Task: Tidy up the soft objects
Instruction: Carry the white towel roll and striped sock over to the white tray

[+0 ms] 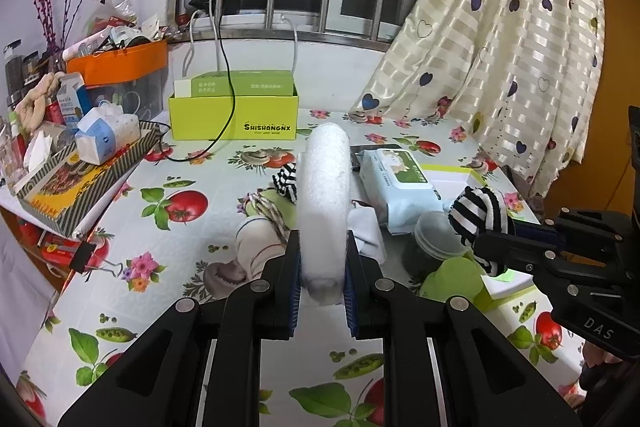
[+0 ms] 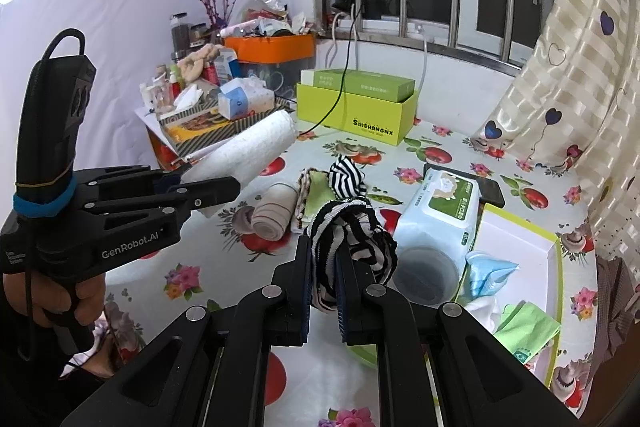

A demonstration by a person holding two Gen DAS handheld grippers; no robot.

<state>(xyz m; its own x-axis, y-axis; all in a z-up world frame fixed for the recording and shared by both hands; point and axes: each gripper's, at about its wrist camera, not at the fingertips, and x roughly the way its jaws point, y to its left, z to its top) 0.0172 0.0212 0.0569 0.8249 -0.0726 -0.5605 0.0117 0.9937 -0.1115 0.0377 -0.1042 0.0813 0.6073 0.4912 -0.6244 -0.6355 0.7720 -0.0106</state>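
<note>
Left tool pinches white foam roll | right tool pinches striped sock | both lifted clear of bench | next we carry them, probably to the white-lined box

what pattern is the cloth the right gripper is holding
Black and white stripes. The cloth pinched in the right gripper shows best in the right wrist view.

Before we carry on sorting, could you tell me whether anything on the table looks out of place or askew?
A lone black-and-white striped sock lies crumpled on the tablecloth, apart from its likely match in the right gripper.
</note>
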